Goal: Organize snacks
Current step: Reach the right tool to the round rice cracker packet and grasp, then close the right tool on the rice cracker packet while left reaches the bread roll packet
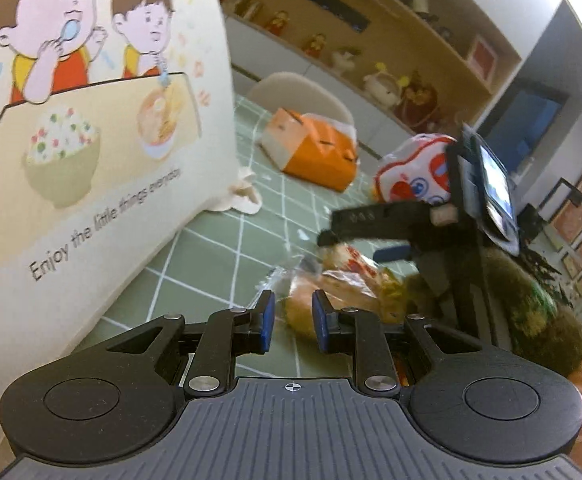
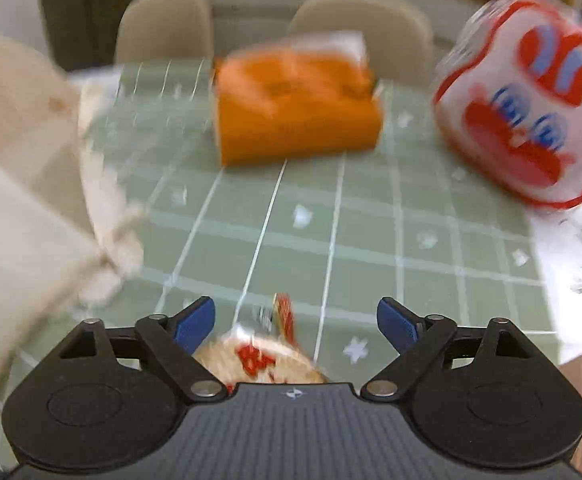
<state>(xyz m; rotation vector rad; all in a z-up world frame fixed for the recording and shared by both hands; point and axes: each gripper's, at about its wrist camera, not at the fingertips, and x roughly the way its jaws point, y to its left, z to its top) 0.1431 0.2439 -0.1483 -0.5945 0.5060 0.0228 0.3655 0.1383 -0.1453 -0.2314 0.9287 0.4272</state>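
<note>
A clear-wrapped bread snack point(image 1: 331, 292) lies on the green checked tablecloth point(image 1: 219, 248). My left gripper point(image 1: 293, 322) hovers just before it, its blue pads a small gap apart and empty. My right gripper point(image 2: 295, 316) is open wide above the same bread snack point(image 2: 267, 356), which shows below its jaws; it also appears from the side in the left wrist view point(image 1: 355, 236). An orange snack bag point(image 1: 315, 148) point(image 2: 295, 108) lies further back. A white and red snack bag point(image 1: 415, 172) point(image 2: 527, 104) sits at the right.
A large cream canvas bag with a cartoon print point(image 1: 91, 120) stands at the left, its fabric also in the right wrist view point(image 2: 23, 200). Beige chairs point(image 2: 363, 24) stand behind the table. A wall shelf with figurines point(image 1: 371, 52) is behind. The table edge point(image 2: 571, 248) is at the right.
</note>
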